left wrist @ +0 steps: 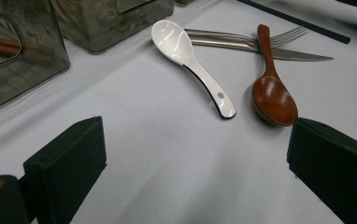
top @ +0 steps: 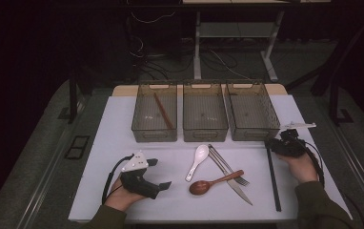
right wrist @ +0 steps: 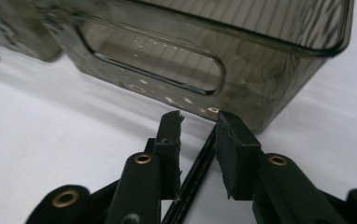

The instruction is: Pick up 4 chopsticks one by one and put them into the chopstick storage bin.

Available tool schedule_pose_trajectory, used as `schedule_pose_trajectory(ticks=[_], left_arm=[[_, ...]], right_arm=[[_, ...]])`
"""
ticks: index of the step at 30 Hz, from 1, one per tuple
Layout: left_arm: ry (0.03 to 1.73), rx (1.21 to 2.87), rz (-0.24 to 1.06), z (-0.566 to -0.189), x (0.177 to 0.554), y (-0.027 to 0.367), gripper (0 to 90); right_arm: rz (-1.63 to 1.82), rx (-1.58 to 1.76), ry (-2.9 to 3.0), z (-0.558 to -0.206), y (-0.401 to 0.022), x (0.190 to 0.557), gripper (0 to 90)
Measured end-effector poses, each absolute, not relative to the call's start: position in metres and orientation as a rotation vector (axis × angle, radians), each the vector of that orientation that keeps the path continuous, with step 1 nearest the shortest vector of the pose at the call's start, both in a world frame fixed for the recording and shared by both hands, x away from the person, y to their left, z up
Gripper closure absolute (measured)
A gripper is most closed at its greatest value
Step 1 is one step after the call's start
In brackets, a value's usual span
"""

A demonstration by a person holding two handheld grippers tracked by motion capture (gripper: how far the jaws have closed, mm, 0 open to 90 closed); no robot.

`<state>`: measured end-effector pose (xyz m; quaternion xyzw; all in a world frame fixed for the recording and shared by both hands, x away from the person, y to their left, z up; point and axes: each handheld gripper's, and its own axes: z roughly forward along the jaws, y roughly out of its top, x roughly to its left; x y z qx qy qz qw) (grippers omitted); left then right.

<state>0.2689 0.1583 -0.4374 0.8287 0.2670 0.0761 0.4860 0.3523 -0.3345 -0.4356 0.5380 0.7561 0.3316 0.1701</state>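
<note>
A long black chopstick (top: pixel 273 176) lies on the white table at the right, pointing toward the right-hand bin (top: pixel 254 134). My right gripper (top: pixel 269 143) is low over its far end. In the right gripper view the chopstick (right wrist: pixel 193 179) runs between the two jaws of that gripper (right wrist: pixel 200 123). The jaws stand narrowly apart with small gaps on either side, so they are open around it. My left gripper (top: pixel 160 173) rests at the front left, its jaws wide open (left wrist: pixel 195 149) and nothing between them.
Three smoky clear bins stand in a row at the back; the left bin (top: pixel 154 137) holds a brown chopstick (top: pixel 163 112). A white spoon (top: pixel 197 161), wooden spoon (top: pixel 208 184), fork (top: pixel 227 167) and knife (top: pixel 235 186) lie mid-table.
</note>
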Motion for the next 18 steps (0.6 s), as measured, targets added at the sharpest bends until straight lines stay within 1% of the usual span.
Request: schedule_pose_trajectory(ticks=[7,18], left_arm=[[0.652,2.016,0.187,-0.438,0.269,0.158,3.7],[0.651,2.015,0.188,-0.438,0.269,0.158,3.8]], right_arm=[[0.923,1.574,2.135,-0.443,-0.334,0.358,72.5],[0.856,1.541,2.144,-0.449,-0.329,0.359,76.0]])
